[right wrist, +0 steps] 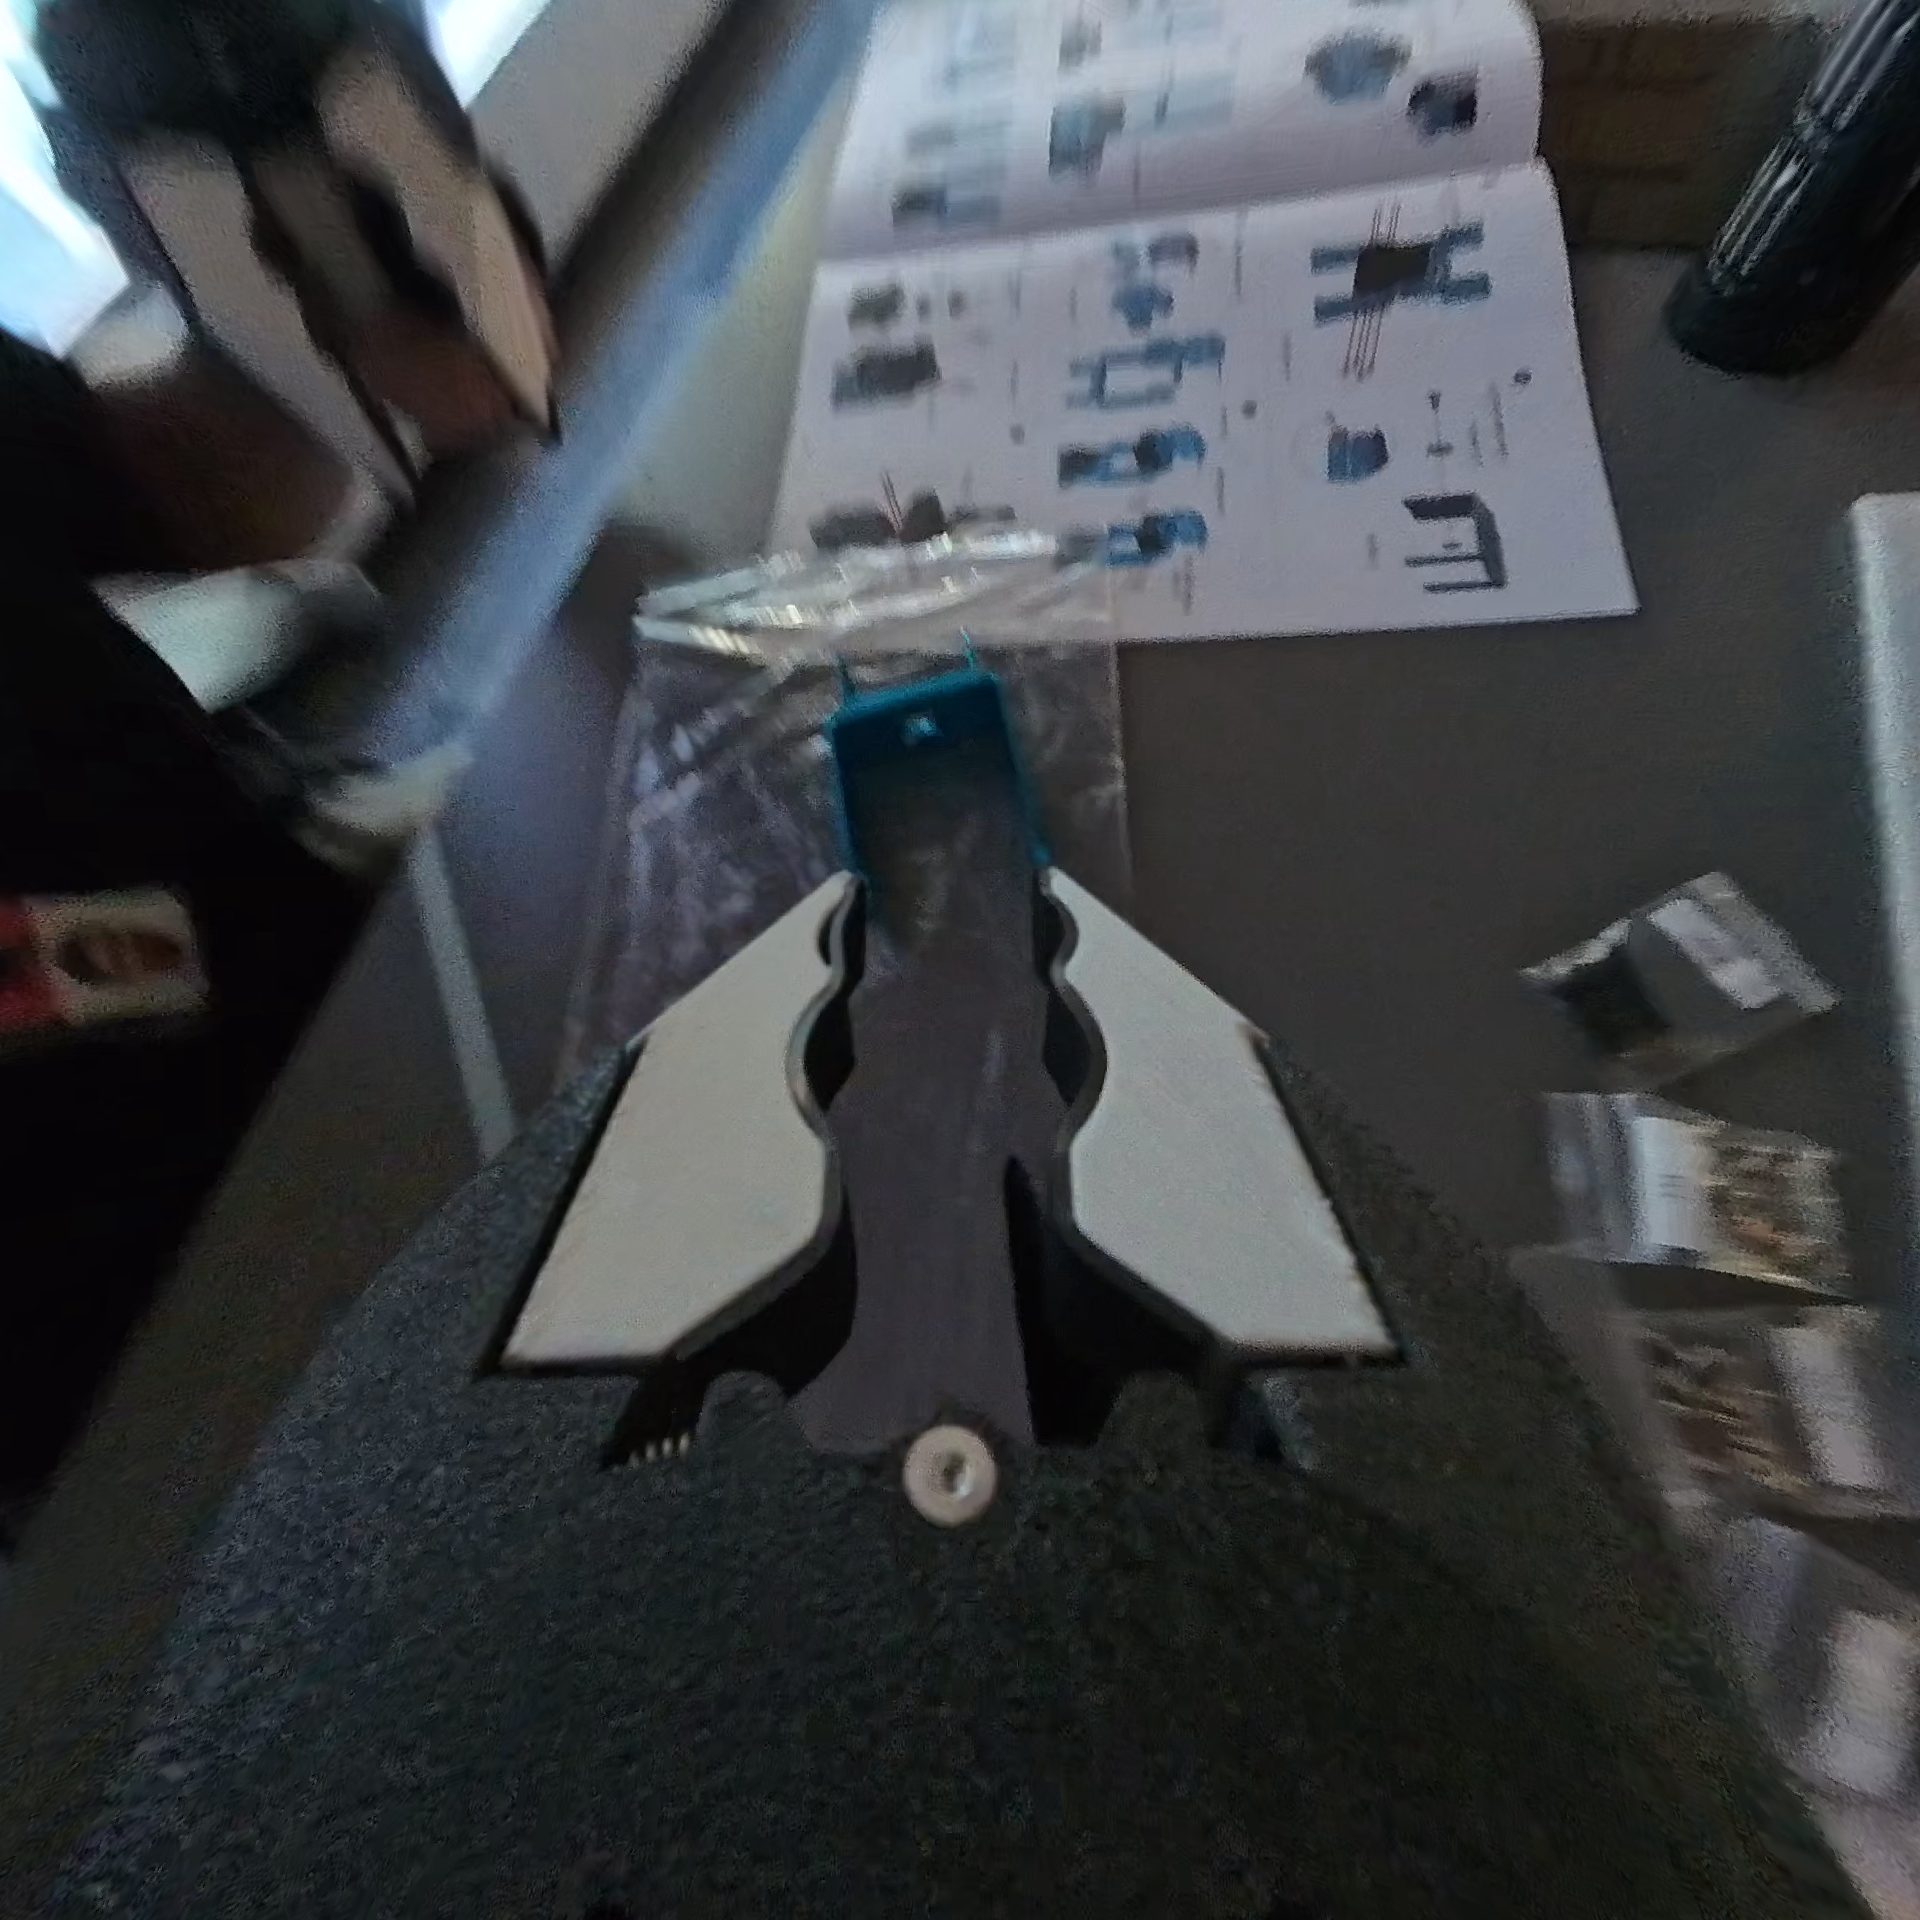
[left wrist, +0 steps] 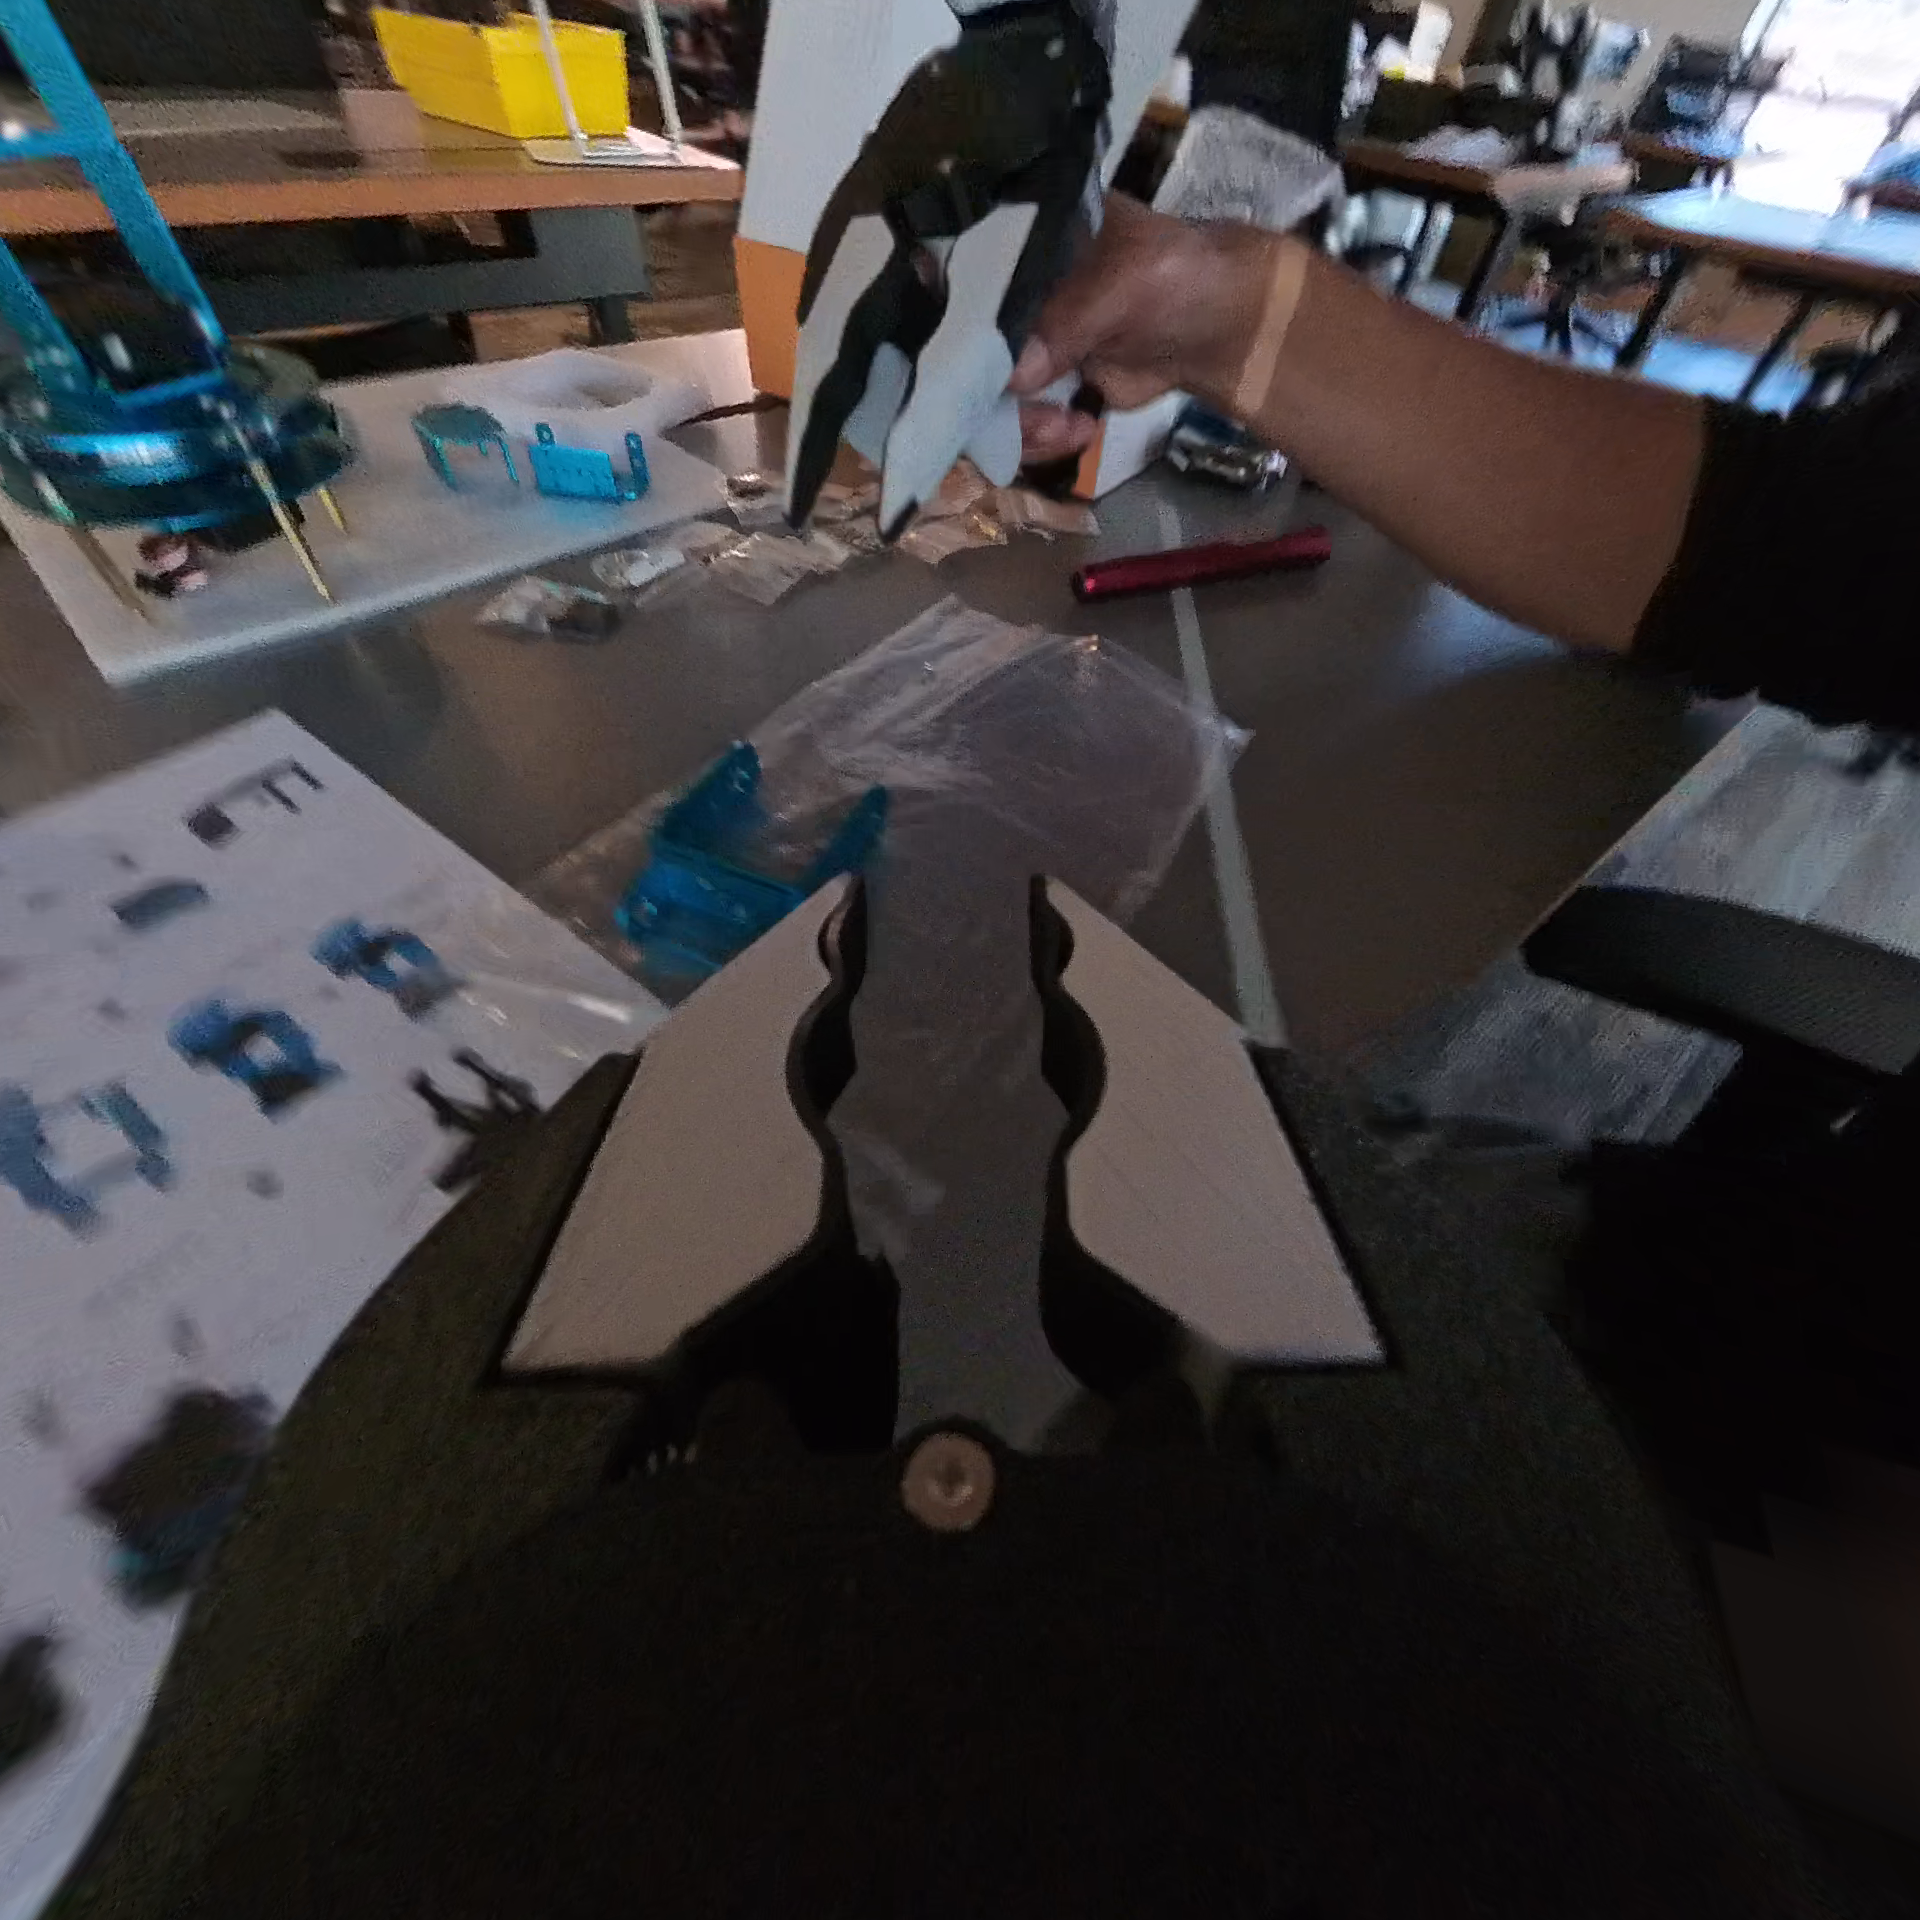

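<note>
— So, what is the left tool point(left wrist: 945, 883) doing?

— Its two fingers stand apart with nothing between them. It hangs over a clear plastic bag point(left wrist: 997, 738) on the grey tabletop point(left wrist: 1434, 790). A shiny blue metal bracket point(left wrist: 727, 873), bent like a U with little holes, lies on the bag just left of the tips.

— And the right tool point(right wrist: 948, 883)?

— Its fingers are spread too. The two thin legs of the blue bracket point(right wrist: 914, 769) run back to the fingertips, but the picture is too blurry to tell if they touch or squeeze it. The crinkly bag point(right wrist: 727, 790) lies under it.

— Can you read any words?

— No. The white booklet point(right wrist: 1226, 405) lies open behind the bag, with small blue and black drawings of parts. Its print is all smeared. It shows again beside the left tool point(left wrist: 208, 1039).

— What else is around?

— In the left view a hand point(left wrist: 1143, 312) holds the right tool point(left wrist: 852, 520) up high, tips pointing down at little packets point(left wrist: 790, 551) of small parts. A smooth dark red metal tube point(left wrist: 1200, 561) lies near them. A white board point(left wrist: 416, 540) carries two more blue brackets point(left wrist: 530, 457) and a round blue metal base point(left wrist: 156, 416) on thin gold legs. A yellow box point(left wrist: 509, 73) sits on a far wooden table. Shiny packets point(right wrist: 1704, 1174) lie right of the right tool.
</note>
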Available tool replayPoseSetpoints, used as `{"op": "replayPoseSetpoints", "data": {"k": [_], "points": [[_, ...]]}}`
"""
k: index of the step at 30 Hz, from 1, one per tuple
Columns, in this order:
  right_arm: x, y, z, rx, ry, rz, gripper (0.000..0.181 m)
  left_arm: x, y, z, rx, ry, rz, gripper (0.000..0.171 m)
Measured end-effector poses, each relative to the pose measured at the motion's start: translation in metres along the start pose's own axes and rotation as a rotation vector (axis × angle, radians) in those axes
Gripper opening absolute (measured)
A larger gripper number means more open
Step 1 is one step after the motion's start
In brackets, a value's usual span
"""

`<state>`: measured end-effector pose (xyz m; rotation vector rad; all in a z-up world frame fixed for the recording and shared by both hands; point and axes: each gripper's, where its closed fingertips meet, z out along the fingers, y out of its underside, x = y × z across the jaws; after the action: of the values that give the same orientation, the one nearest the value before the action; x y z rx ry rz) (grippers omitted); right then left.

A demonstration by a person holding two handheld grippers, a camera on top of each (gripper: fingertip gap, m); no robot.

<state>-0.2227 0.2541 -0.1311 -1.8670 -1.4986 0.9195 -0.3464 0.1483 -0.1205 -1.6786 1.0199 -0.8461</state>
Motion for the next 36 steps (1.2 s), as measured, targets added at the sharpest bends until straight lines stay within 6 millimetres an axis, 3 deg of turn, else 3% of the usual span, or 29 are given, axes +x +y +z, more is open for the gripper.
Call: {"op": "replayPoseSetpoints", "data": {"k": [4,8,12,14,17,20,33,36], "points": [[0.016,0.006,0.006,-0.203,0.043,-0.140,0.030,-0.036,-0.012,0.026,-0.146,0.142,0.157,0.044],[-0.008,-0.007,0.028,-0.134,-0.042,-0.218,0.020,-0.060,0.007,0.047,-0.296,0.183,0.279,0.059],[-0.016,0.000,0.050,-0.188,-0.022,-0.323,0.017,-0.055,0.032,0.056,-0.363,0.224,0.328,0.068],[-0.023,0.003,0.066,-0.219,-0.061,-0.320,0.017,-0.066,0.038,0.063,-0.382,0.161,0.332,0.068],[-0.012,0.022,0.089,-0.329,-0.029,-0.363,0.017,-0.071,0.052,0.066,-0.421,0.166,0.303,0.069],[-0.004,0.035,0.099,-0.408,-0.033,-0.375,0.018,-0.078,0.063,0.069,-0.458,0.170,0.291,0.069],[0.001,0.008,0.117,-0.389,-0.078,-0.411,0.016,-0.082,0.064,0.080,-0.457,0.230,0.305,0.045],[0.001,0.012,0.119,-0.434,-0.111,-0.385,0.016,-0.082,0.064,0.079,-0.451,0.225,0.313,0.045]]}}
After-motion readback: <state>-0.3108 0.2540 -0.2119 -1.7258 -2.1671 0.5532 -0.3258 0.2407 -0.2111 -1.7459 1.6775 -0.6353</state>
